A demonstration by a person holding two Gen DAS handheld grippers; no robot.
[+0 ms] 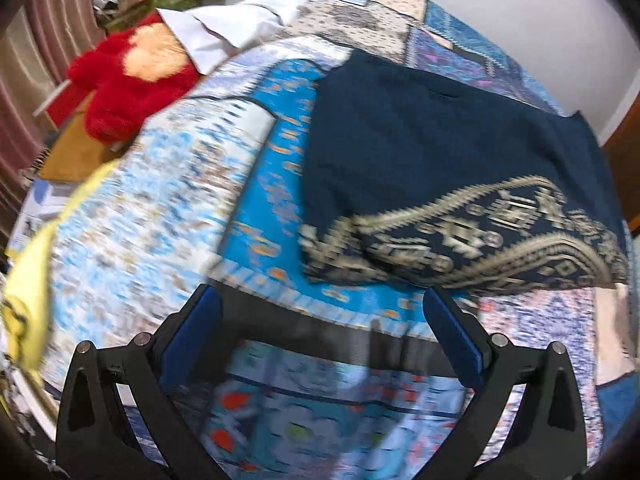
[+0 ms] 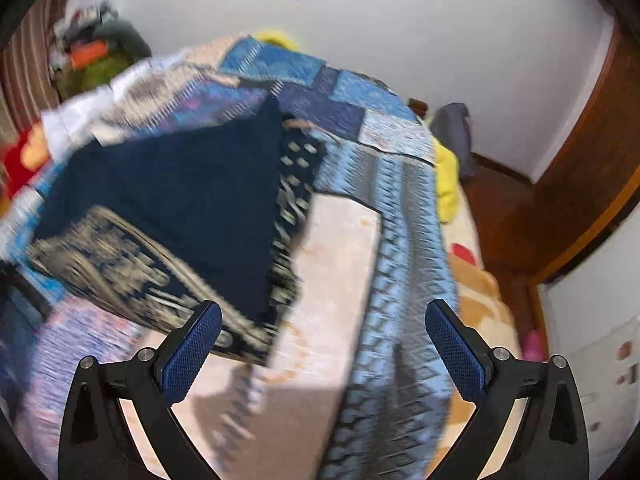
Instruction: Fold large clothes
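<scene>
A dark navy garment (image 1: 420, 152) with a gold patterned border lies folded on the patchwork bedspread (image 1: 160, 208). It also shows in the right wrist view (image 2: 180, 196), left of centre, with its patterned edge nearest me. My left gripper (image 1: 320, 312) is open and empty, just short of the garment's patterned edge. My right gripper (image 2: 322, 324) is open and empty, above the bedspread (image 2: 400, 240) at the garment's near right corner. Both views are motion-blurred.
A red and cream plush toy (image 1: 132, 76) and a white shirt (image 1: 224, 28) lie at the bed's far left. A yellow cloth (image 1: 28, 280) hangs at the left edge. Yellow fabric (image 2: 446, 176) and a wooden door frame (image 2: 580, 184) are to the right of the bed.
</scene>
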